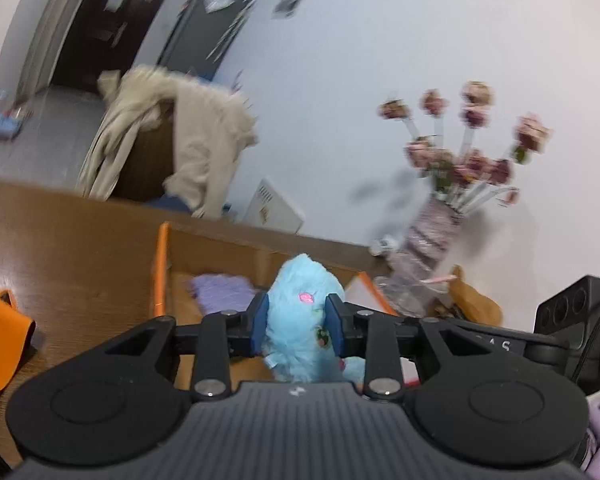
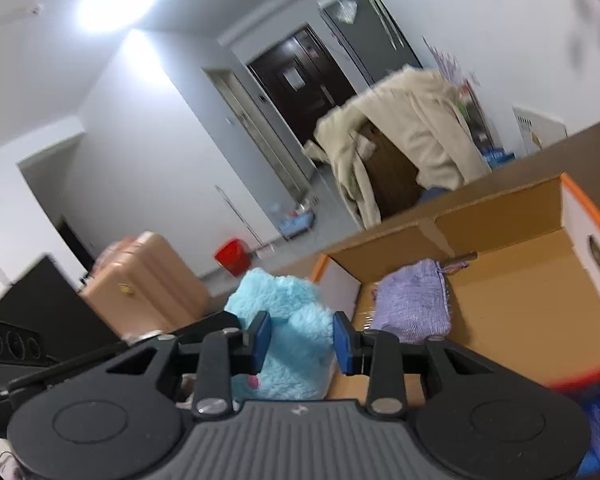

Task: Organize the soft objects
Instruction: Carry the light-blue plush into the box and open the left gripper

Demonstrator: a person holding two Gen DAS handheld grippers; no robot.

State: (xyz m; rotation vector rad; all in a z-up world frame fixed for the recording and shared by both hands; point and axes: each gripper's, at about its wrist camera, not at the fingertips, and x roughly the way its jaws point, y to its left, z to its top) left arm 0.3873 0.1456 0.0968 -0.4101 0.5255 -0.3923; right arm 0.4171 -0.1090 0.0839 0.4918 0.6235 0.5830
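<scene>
Partly hidden blue plush toy [image 1: 300,320] between both hand-held grippers' [image 1: 299,322] [image 2: 301,340] clamped pads.

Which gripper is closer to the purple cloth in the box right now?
Right, as far as the views show. The right gripper holds the blue plush toy beside the purple cloth; the left gripper grips the same toy with the cloth farther off.

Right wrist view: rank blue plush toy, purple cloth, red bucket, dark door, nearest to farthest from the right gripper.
1. blue plush toy, clamped between the right gripper pads.
2. purple cloth, inside the cardboard box, just right.
3. red bucket, on the floor, beyond the table.
4. dark door, far back.
</scene>
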